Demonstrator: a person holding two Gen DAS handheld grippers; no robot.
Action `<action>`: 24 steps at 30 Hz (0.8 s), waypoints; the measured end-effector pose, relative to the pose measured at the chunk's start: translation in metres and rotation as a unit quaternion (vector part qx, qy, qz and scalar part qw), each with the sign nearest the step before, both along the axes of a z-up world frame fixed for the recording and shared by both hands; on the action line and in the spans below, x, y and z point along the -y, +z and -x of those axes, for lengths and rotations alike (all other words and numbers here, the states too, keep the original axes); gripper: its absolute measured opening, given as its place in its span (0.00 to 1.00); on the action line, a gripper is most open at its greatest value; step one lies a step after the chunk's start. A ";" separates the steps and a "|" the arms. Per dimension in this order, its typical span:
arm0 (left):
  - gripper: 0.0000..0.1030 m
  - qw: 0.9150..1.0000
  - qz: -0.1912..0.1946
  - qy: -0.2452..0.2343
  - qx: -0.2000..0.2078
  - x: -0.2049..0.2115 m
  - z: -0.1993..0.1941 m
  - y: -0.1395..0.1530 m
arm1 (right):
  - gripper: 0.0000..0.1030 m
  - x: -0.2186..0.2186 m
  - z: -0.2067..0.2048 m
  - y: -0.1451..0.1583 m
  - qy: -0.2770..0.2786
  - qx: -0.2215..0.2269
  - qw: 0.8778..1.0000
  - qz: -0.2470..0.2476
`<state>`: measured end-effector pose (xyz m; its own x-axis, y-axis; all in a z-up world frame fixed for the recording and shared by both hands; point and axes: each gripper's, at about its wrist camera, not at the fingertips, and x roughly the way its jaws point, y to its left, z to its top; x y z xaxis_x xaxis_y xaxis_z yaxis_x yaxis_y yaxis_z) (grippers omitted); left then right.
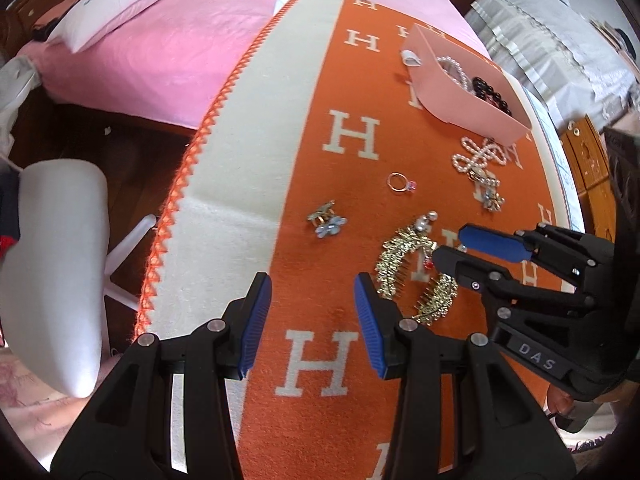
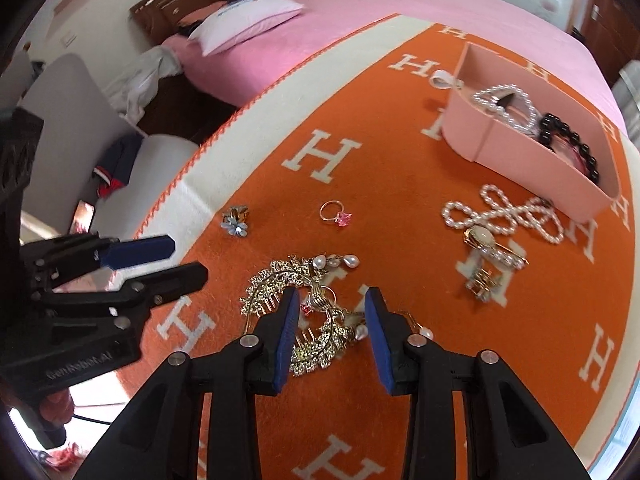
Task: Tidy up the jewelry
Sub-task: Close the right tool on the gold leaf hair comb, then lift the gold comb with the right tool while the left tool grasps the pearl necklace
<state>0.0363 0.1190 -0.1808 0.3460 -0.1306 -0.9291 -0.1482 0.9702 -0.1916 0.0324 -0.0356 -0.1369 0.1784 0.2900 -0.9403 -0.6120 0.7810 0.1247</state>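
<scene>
orange blanket [image 2: 400, 184]: pearls, beads boxed in pink box [image 2: 532, 160]; hair comb [image 2: 288, 292], ring [image 2: 336, 213] left. both grippers [image 2: 332, 320] [image 1: 312, 308] half-open, empty.

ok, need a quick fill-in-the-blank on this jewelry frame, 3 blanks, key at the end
1. The black bead bracelet lies inside the ____ box.
2. The ring on the blanket carries a ____ stone.
3. The right gripper hangs with open jaws over the gold ____, while the left gripper is over bare blanket.

Missing words: pink; pink; hair comb
</scene>
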 end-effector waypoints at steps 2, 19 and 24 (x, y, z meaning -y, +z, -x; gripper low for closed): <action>0.39 1.000 0.002 0.007 -0.001 -0.002 -0.001 -0.001 | 0.25 -0.004 -0.003 -0.005 0.009 -0.007 1.000 0.003; 0.39 1.000 0.004 0.014 -0.002 -0.005 -0.005 -0.001 | 0.07 -0.003 -0.012 0.000 0.025 -0.021 0.999 -0.028; 0.39 1.000 0.005 0.003 0.000 0.002 -0.010 0.001 | 0.07 0.026 -0.010 0.013 -0.010 -0.023 0.999 -0.035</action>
